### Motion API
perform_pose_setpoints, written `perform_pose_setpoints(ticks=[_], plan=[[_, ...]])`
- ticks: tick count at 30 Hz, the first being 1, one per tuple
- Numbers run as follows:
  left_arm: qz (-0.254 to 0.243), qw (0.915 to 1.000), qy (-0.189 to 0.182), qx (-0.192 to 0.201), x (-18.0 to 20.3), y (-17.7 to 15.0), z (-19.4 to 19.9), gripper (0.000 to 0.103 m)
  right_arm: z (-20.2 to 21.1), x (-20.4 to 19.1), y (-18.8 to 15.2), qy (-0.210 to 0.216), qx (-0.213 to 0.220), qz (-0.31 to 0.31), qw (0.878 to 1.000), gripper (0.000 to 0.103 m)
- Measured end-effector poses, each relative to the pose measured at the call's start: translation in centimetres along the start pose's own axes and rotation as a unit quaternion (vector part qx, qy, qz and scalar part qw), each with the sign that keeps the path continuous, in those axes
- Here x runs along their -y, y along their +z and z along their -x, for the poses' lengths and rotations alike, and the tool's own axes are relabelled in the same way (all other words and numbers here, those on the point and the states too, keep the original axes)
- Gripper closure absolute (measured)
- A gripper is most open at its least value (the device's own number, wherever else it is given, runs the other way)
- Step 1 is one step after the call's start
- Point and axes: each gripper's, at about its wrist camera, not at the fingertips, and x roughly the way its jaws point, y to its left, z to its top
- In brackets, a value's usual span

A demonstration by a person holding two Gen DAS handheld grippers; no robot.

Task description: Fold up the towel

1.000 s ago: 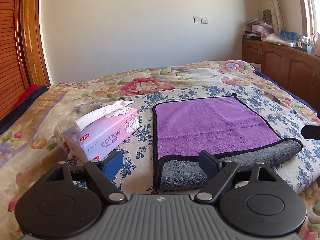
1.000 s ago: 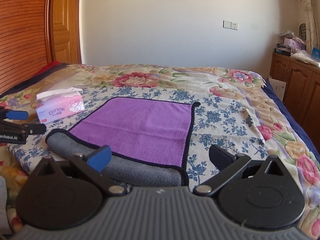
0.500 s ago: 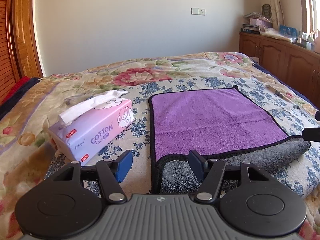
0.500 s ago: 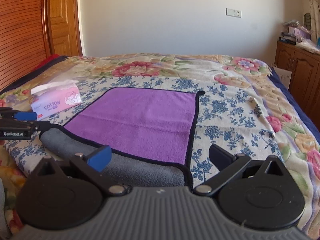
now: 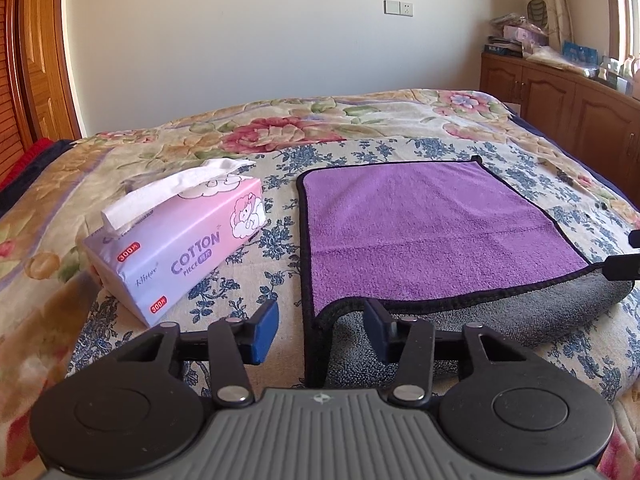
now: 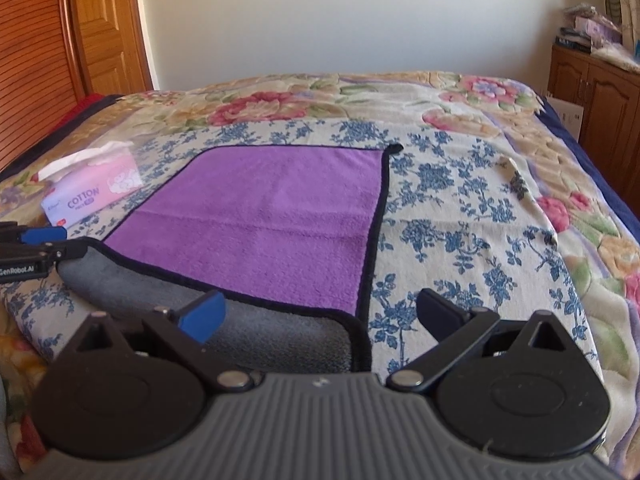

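Observation:
A purple towel point(image 5: 420, 228) with black trim lies flat on the bed; its near edge is turned back, showing the grey underside point(image 5: 500, 312). It also shows in the right wrist view point(image 6: 272, 220), grey fold point(image 6: 260, 328) nearest. My left gripper point(image 5: 320, 330) is open, its fingers either side of the towel's near left corner. My right gripper point(image 6: 320, 314) is open wide, its fingers either side of the near right corner. Neither holds the cloth. The left gripper's tip shows at the left edge of the right view point(image 6: 36, 240).
A pink tissue pack point(image 5: 180, 240) lies left of the towel, also in the right wrist view point(image 6: 92, 192). The floral bedspread point(image 6: 460, 220) spreads around it. Wooden cabinets point(image 5: 560, 100) stand at the right, a wooden door point(image 6: 104, 28) at the left.
Both grippers have moved forward and lower toward the towel's near corners. The left gripper's jaws have narrowed somewhat. The towel has not moved.

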Motion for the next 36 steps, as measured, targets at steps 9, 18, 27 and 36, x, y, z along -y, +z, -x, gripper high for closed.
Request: perform_pose_setpoints(ticks=[9, 18, 27, 36], plan=[[0.004, 0.9999, -0.012, -0.010, 0.1, -0.1, -0.2, 0.063, -1.1, 0.6, -0.5, 0.013, -0.053, -0.022, 0.998, 0.018], [0.007, 0.9995, -0.017, -0.027, 0.0, -0.4, -0.6, 0.064, -1.2, 0.8, -0.6, 0.035, -0.070, -0.034, 0.996, 0.032], [0.004, 0.9992, -0.024, -0.033, 0.2, -0.6, -0.6, 0.072, -1.0, 0.9, -0.4, 0.043, -0.075, -0.037, 0.996, 0.046], [0.005, 0.9989, -0.029, -0.035, 0.1, -0.6, -0.6, 0.089, -0.6, 1.0, -0.1, 0.041, -0.069, -0.030, 0.996, 0.064]])
